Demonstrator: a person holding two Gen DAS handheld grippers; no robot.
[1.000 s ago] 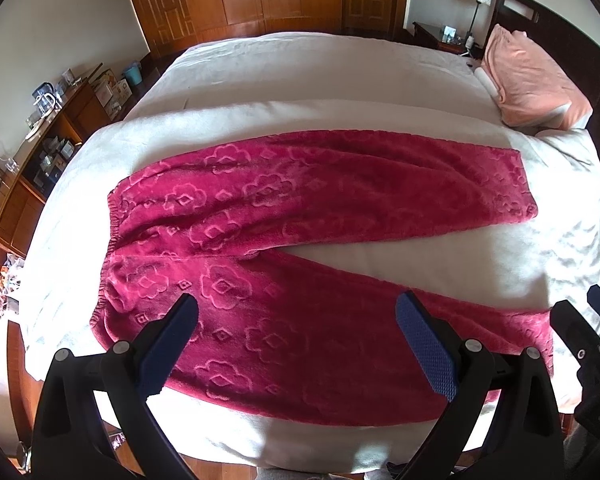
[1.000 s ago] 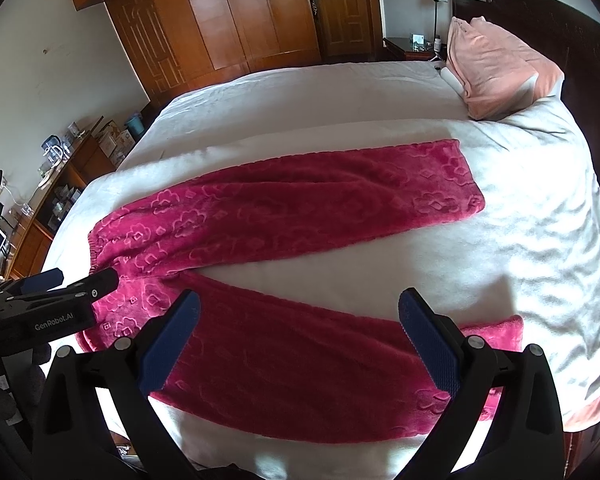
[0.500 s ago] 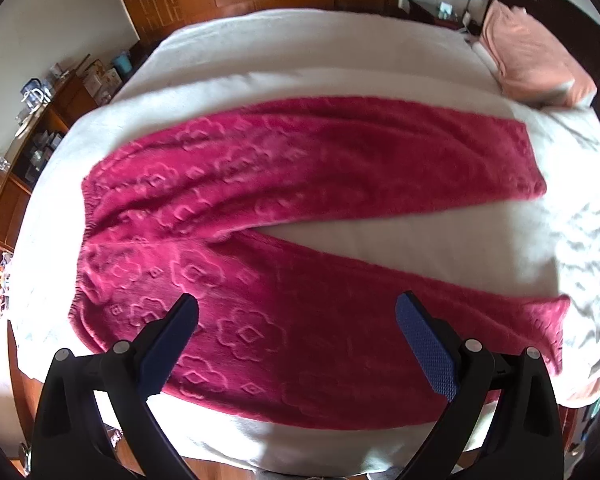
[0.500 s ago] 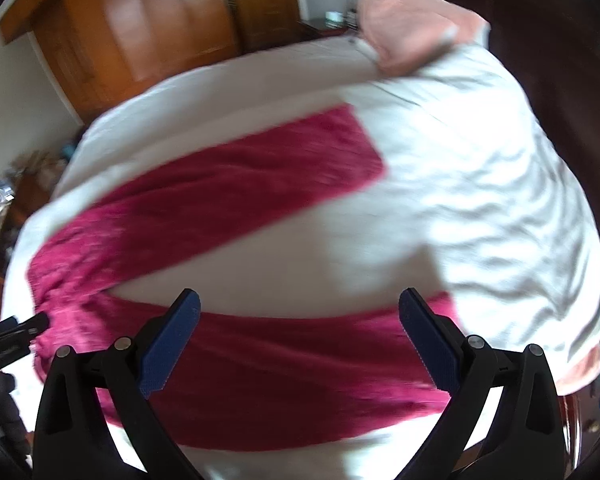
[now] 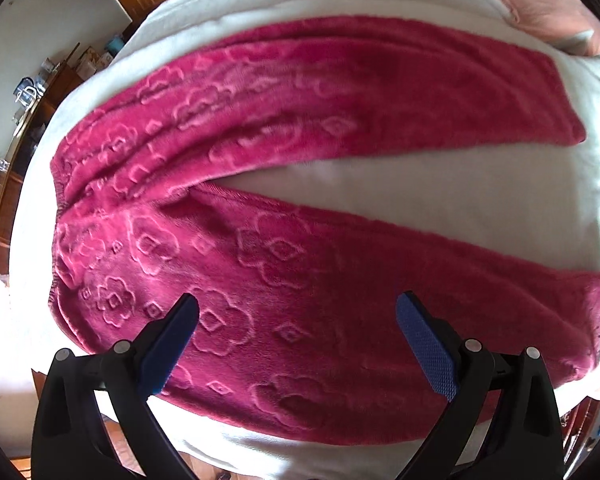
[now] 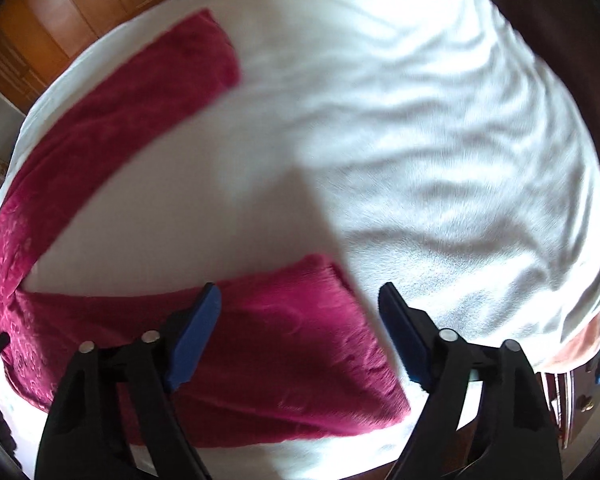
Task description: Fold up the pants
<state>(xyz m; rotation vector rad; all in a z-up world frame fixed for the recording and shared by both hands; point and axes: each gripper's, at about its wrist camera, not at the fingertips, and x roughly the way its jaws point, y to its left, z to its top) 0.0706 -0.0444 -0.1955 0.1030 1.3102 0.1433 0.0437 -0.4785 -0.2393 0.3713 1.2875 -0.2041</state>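
Pants (image 5: pixel 300 280) plush, limp, likely drapes; grip near-leg hem (image 6: pixel 340 320), waistband (image 5: pixel 64 280). Both grippers' fingers apart, empty.

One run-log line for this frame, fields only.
stage: approach | pants: flat on bed, legs spread, unfolded | left gripper: open, over near leg | right gripper: open, over near-leg cuff | contact: none

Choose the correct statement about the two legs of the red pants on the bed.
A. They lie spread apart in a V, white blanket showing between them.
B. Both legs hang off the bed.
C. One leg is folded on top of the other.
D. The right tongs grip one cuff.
A: the pants lie flat with the legs diverging, and the white blanket shows between them.
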